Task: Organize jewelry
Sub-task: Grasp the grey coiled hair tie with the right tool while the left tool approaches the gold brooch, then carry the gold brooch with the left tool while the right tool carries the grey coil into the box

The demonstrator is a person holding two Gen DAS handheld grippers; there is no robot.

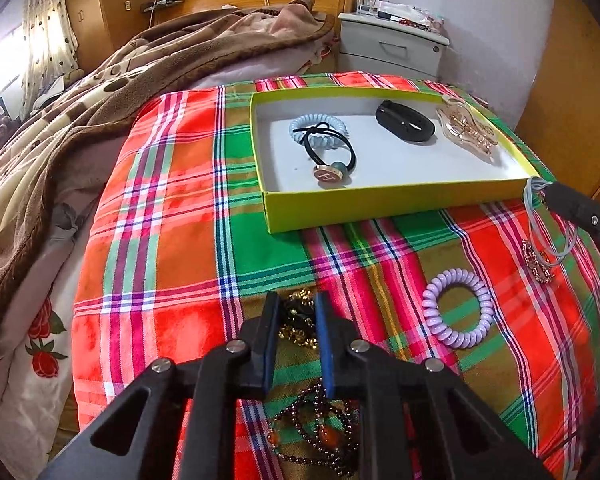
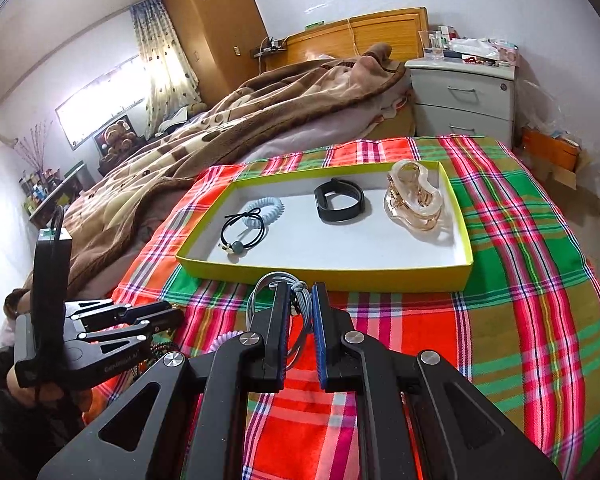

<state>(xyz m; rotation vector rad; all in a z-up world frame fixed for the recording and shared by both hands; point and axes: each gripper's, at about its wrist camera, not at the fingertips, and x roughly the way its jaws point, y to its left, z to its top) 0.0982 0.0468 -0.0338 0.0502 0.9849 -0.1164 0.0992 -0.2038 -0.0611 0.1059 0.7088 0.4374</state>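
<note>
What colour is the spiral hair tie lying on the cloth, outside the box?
Lilac; the spiral hair tie shows best in the left wrist view.

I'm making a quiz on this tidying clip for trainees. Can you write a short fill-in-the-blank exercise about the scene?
1. The black wristband lies inside the yellow-green ____.
2. The right claw is shut on thin grey ____.
3. The coiled hair tie that lies outside on the plaid cloth is ____ in colour.
4. The left claw has a black and ____ piece between its fingers.

Missing words: box; hair ties; lilac; gold
</note>
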